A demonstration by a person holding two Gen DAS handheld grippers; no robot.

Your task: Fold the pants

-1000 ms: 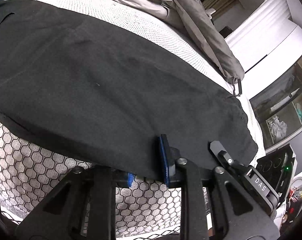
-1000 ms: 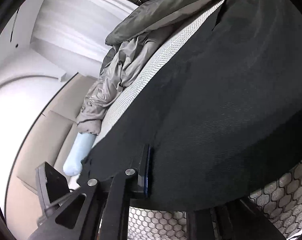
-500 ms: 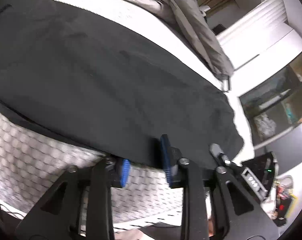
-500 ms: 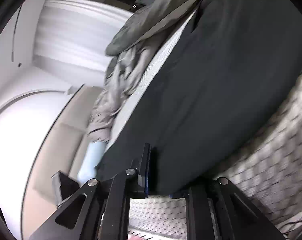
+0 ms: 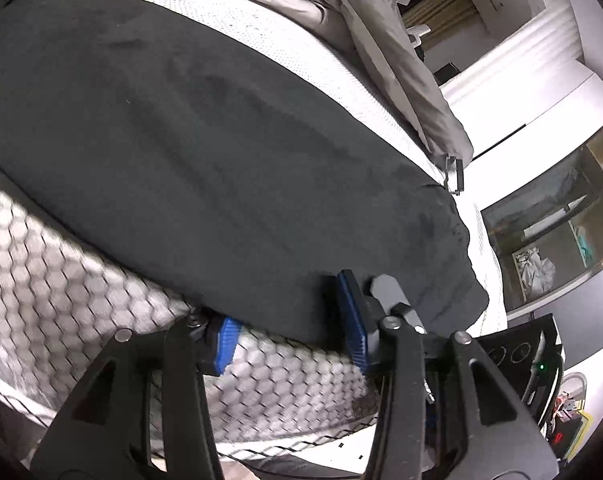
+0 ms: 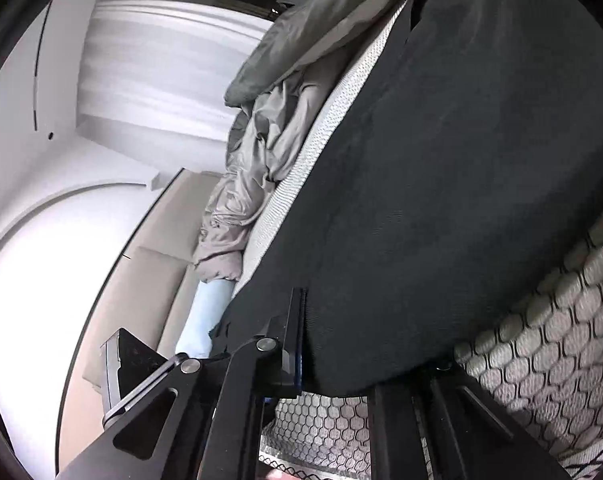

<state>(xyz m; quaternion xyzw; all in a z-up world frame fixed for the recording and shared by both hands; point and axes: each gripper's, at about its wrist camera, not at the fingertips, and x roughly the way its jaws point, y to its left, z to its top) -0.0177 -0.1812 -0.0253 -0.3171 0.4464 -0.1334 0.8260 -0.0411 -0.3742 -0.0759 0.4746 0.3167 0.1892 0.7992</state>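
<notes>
The black pants [image 5: 205, 152] lie flat along the near edge of the bed, spread lengthwise. My left gripper [image 5: 289, 320] is open at the pants' near hem: the blue pads [image 5: 353, 316] stand apart, with the cloth edge reaching between them. In the right wrist view the pants [image 6: 461, 184] fill most of the frame. My right gripper [image 6: 365, 356] is open around their near edge; the left finger [image 6: 295, 336] shows, the other is hidden under the cloth.
A grey duvet [image 5: 381, 40] is bunched at the far side of the white mattress [image 5: 261, 40]. The mattress side has a hexagon pattern [image 5: 61, 264]. A light blue roll [image 6: 205, 320] lies beside the bed. A glass cabinet [image 5: 553, 232] stands at right.
Both grippers have tilted and shifted a little along the pants' near edge. The left gripper's jaws have opened slightly wider. The pants lie as before.
</notes>
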